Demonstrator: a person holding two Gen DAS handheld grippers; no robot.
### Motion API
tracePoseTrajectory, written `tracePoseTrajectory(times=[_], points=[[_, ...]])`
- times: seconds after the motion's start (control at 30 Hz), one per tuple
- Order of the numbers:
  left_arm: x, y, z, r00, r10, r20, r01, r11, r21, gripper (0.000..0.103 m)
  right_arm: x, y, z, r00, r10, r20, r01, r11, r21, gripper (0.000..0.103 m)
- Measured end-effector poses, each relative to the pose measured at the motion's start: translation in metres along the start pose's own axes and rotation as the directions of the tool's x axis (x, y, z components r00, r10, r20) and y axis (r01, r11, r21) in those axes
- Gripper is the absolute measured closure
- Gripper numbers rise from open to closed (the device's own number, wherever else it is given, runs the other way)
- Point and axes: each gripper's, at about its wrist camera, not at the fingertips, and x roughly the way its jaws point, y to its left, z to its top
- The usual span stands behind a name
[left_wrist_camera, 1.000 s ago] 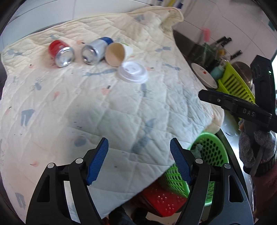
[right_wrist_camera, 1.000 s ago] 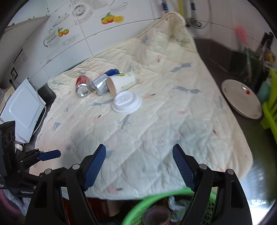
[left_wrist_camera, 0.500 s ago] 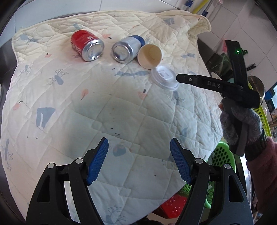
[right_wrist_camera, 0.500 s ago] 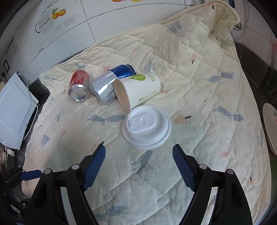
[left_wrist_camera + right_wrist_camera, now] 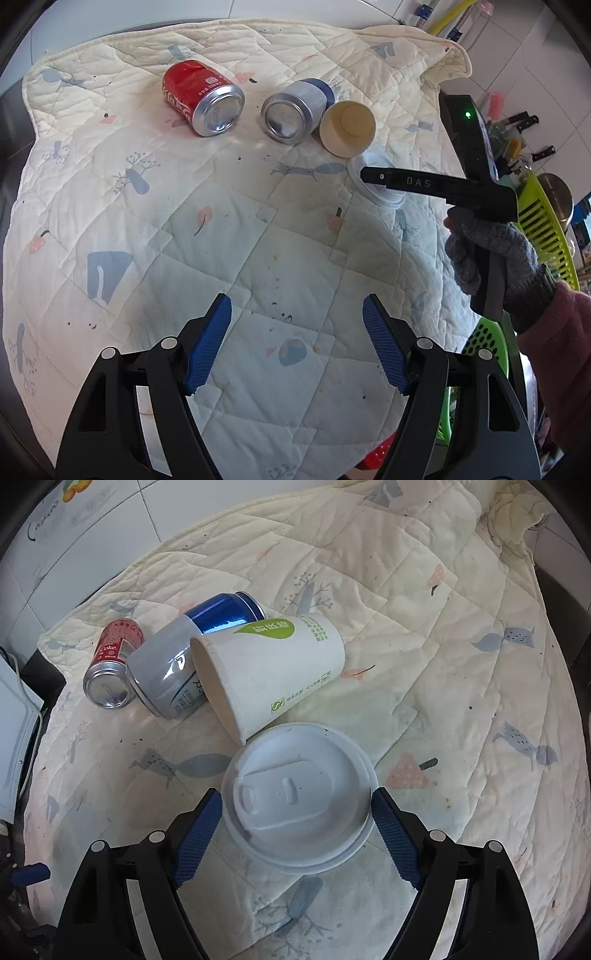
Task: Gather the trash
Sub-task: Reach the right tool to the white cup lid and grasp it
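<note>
Four pieces of trash lie on a cream quilt (image 5: pixel 147 229): a red cola can (image 5: pixel 201 98) (image 5: pixel 110 664), a silver and blue can (image 5: pixel 295 110) (image 5: pixel 184 657), a tipped paper cup (image 5: pixel 347 127) (image 5: pixel 269 672) and a white plastic lid (image 5: pixel 299 794). My right gripper (image 5: pixel 297 801) straddles the lid, its jaws opening. The blue pads stand just outside the lid's rim and do not press on it. In the left wrist view the lid (image 5: pixel 373 184) is partly hidden behind that gripper, held by a gloved hand (image 5: pixel 495 258). My left gripper (image 5: pixel 297 306) hangs open and empty over bare quilt, well short of the cans.
A green perforated basket (image 5: pixel 484 339) and a red one (image 5: pixel 380 454) sit below the quilt's near right edge. A yellow-green dish rack (image 5: pixel 546 229), a metal pot (image 5: pixel 557 195) and knives stand at the right. A white appliance (image 5: pixel 14 738) is beside the quilt's left edge.
Both grippers moved forward over the quilt toward the trash. The right one dropped from above the green basket to straddle the lid, jaws slightly wider. The left one's jaws kept their width.
</note>
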Motion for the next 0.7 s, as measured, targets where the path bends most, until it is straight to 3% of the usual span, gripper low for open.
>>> tracePoseTrajectory(times=[0.1, 0.7], points=[[0.000, 0.001, 0.007, 1.000, -0.002, 0.006, 0.002, 1.000, 0.005, 0.030, 0.001, 0.004, -0.001, 0.999, -0.035, 0.002, 0.035, 0.999, -0.036, 0.026], [-0.001, -0.023, 0.071, 0.996, -0.014, 0.093, 0.002, 0.992, 0.123, 0.030, -0.029, 0.000, -0.023, 0.999, -0.013, 0.042, 0.014, 0.999, -0.033, 0.028]])
